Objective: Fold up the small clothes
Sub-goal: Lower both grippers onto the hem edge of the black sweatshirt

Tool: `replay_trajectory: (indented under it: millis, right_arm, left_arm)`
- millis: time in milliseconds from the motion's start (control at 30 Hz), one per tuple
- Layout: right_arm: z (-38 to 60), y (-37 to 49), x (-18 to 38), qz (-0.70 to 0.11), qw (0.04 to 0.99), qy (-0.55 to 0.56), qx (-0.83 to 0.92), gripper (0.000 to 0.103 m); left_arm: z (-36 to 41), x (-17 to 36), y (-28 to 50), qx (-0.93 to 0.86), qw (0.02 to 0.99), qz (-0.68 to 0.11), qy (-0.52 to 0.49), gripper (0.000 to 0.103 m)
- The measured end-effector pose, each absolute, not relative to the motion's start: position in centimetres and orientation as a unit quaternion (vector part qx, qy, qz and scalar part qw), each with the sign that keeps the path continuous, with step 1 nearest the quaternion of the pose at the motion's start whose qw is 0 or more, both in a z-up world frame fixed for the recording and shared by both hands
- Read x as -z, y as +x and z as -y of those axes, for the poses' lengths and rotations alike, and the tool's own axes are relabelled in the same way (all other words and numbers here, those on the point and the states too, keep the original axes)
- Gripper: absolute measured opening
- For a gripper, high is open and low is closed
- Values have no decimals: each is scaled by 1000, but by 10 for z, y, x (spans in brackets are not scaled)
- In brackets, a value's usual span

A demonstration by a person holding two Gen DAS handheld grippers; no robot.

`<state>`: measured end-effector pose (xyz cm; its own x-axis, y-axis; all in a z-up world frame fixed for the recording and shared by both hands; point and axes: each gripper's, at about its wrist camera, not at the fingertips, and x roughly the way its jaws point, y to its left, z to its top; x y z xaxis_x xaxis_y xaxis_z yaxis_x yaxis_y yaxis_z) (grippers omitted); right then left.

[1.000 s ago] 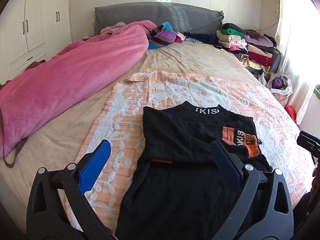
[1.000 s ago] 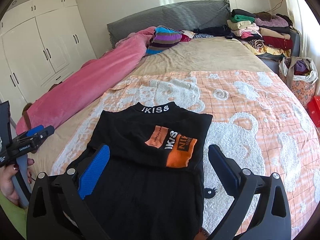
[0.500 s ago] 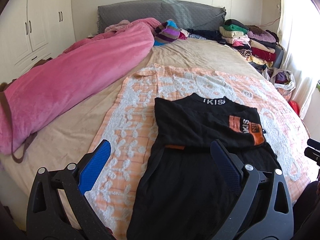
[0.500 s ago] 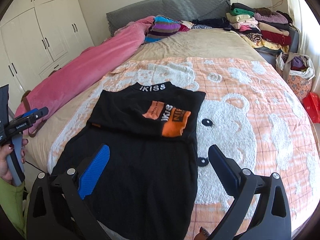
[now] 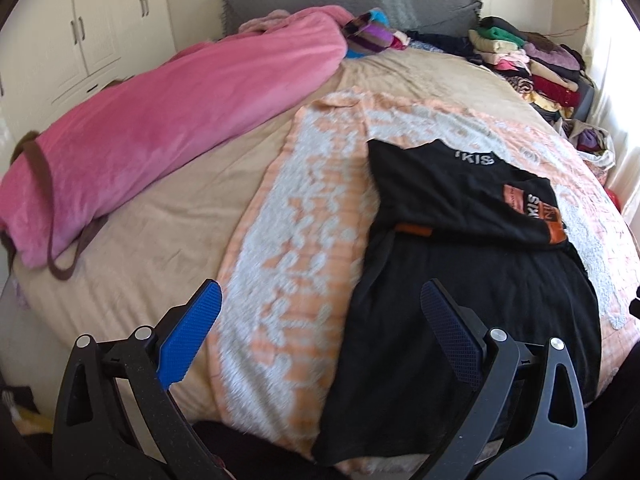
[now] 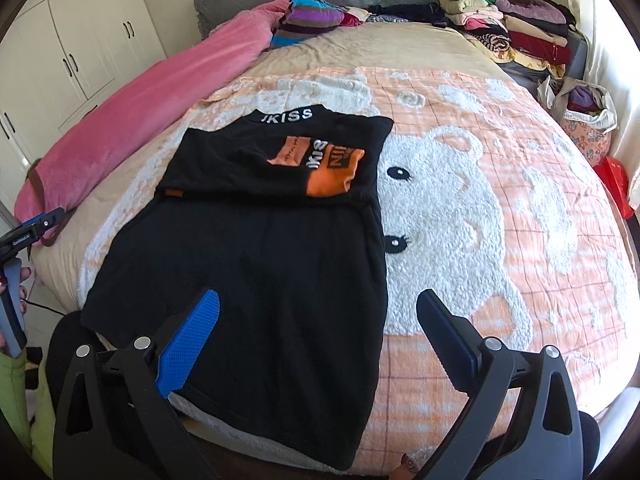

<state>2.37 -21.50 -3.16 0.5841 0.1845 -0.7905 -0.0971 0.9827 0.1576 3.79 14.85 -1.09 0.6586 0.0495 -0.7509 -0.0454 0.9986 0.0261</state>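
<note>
Now, garment: I see the black top (image 6: 256, 264) lying flat on the bear blanket (image 6: 480, 216) at the near end of the bed (image 5: 168, 216), collar away from me, hem at the near edge.
Fold so far: its sleeves are turned in across the chest, so the orange print (image 6: 328, 164) of one lies on top; I judge the width already narrowed, leaving the hem-to-collar fold.
Why there: the blanket gives a flat, clean surface, and the hem sits nearest me, where both tools could reach its corners.
Right fingers: my right gripper (image 6: 316, 336) hovers above the lower hem, fingers wide apart, holding nothing and, as far as I can tell, touching nothing.
Left fingers: my left gripper (image 5: 320, 328) is likewise spread wide and empty, above the blanket beside the top's left edge.
Surroundings: a rolled pink quilt (image 5: 160, 136) lies along the left side of the bed, well apart; folded clothes (image 6: 512, 24) are stacked at the far right corner.
Next, by my judgement: take the two hem corners.
</note>
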Motion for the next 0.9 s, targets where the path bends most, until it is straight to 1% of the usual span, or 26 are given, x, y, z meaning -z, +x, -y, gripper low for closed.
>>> replay_trajectory:
  millis: [200,300,500,900]
  right_arm:
    - [214,10,43,-468,879,51,-75,99]
    - [213,6,53,-483,871,56,-66,99]
    - [211,6,72,-509,856,62,-61,99]
    - [207,7,107,-557,827,57,-55,98]
  left_arm:
    - [-164,19,26,-32,905,-424,-5,94]
    - [-166,30,22,-27,896,-442,-14,94]
    - [-159,52,18,-10,883,-469,-13,94]
    - [-149,74,19,12,866,-499,-19,94]
